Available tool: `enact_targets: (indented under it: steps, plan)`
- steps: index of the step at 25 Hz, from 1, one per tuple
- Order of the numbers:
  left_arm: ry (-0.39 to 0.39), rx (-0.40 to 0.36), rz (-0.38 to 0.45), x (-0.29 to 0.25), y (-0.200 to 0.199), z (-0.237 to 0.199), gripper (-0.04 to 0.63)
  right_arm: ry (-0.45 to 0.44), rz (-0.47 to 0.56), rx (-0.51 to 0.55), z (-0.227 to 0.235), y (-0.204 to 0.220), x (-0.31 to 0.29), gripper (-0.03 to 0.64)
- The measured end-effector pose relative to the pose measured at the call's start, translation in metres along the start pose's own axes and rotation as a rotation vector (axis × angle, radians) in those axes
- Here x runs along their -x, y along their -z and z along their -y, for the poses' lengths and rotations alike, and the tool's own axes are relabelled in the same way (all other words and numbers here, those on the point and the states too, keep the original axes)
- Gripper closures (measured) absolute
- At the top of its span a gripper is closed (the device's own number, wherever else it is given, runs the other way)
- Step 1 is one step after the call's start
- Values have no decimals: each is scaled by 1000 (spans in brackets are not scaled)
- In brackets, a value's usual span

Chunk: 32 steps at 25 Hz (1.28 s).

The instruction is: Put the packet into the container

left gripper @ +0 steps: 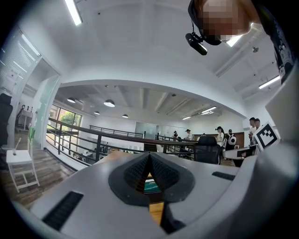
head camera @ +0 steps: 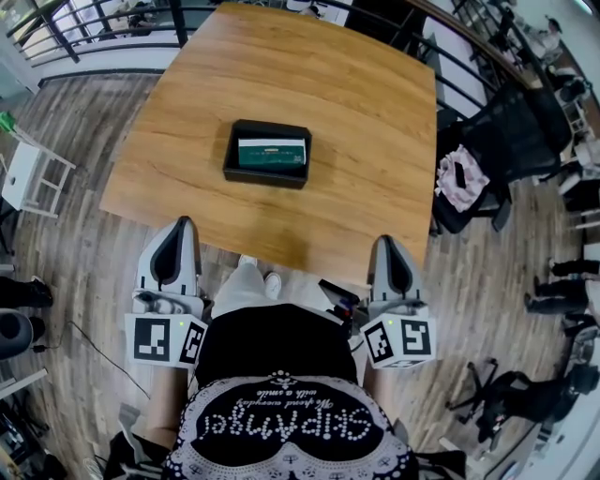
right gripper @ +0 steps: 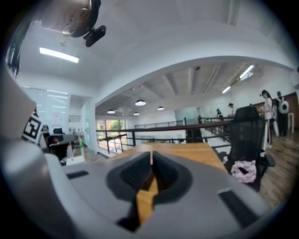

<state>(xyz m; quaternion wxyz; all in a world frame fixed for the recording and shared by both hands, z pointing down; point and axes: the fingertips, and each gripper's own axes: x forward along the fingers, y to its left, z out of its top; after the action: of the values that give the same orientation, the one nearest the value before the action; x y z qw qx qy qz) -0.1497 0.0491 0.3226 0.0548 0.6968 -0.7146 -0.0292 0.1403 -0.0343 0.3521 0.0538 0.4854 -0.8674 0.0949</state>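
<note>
- While both grippers sit at the near edge of the table (head camera: 356, 103), the packet (head camera: 272, 152) lies flat inside the container (head camera: 231, 157) — green face up, with a white strip along its far side.
- The container is a shallow black tray, near the middle of the wooden top, well apart from either gripper.
- The left gripper (head camera: 182, 223) points toward the table at the near left edge. In its own view its jaws (left gripper: 149, 157) are pressed together at the tips, with nothing between them.
- Below those tips, a sliver of the packet's green (left gripper: 152, 186) shows through the narrow gap, far off on the table.
- The right gripper (head camera: 386, 240) points the same way at the near right edge. Its jaws (right gripper: 152, 158) are likewise closed and empty — only bare wood shows past them.
- A black chair (head camera: 511, 141) stands just beside the table's right edge, with a pink cloth (head camera: 459, 178) on its seat.
- A white stool (head camera: 28, 173) stands on the plank floor to the left, clear of the table.
- A dark railing (head camera: 103, 23) runs behind the far edge.
</note>
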Motion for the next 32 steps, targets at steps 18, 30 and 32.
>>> enact_targets:
  steps: [18,30,32]
  plan:
    - [27,-14,-7,-6,-1,15,569,5,-18,14,9,6,9,580]
    - [40,-28,-14,-10,0,23,569,17,-22,-3,19,12,11,580]
    - [35,-33,-20,-11,0,23,569,18,-21,-3,18,10,11,580]
